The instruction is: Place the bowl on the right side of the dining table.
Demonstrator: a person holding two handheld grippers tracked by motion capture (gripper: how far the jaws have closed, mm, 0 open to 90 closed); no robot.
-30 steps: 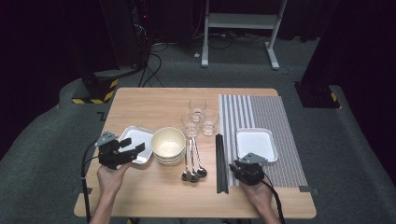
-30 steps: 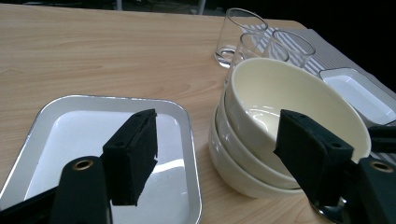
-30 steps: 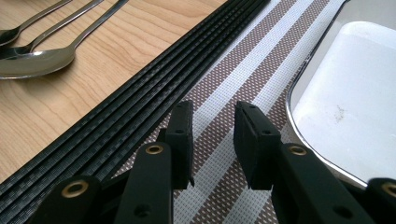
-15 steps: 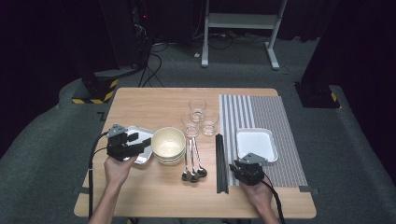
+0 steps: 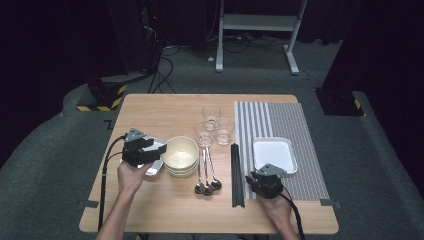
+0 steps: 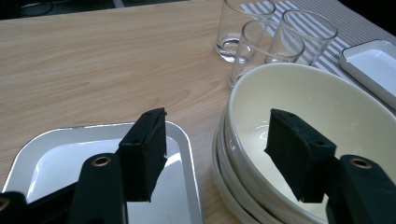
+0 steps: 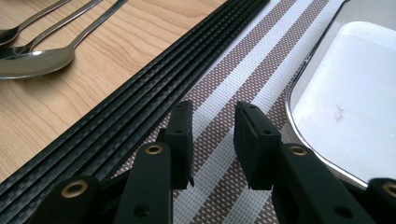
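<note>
Left gripper (image 5: 150, 150) near the table's (image 5: 165, 107) left edge, jaws spread and just now drawing narrower, straddling the near rim of the stacked cream bowls (image 6: 327, 116). In the left gripper view: one pad over the small metal tray (image 6: 56, 154), the other inside the top bowl's mouth, the rim between them with a clear gap to each pad, so nothing pinched. Bowls just right of the tray, seemingly touching it, though hard to tell from above. Three clear glasses (image 6: 266, 32) clustered beyond the bowls toward the far edge.

Right gripper (image 5: 265, 184) close to the near edge, low above the striped placemat (image 7: 261, 60), jaws parted a little with only bare mat between them. Black chopsticks (image 7: 154, 84) in a tight bundle along the mat's left border, just beside that gripper. White tray (image 7: 355, 107) on the mat at its other side, near but apart. Spoons (image 5: 206, 170) on the bare wood between bowls and chopsticks, handles pointing toward the glasses.
</note>
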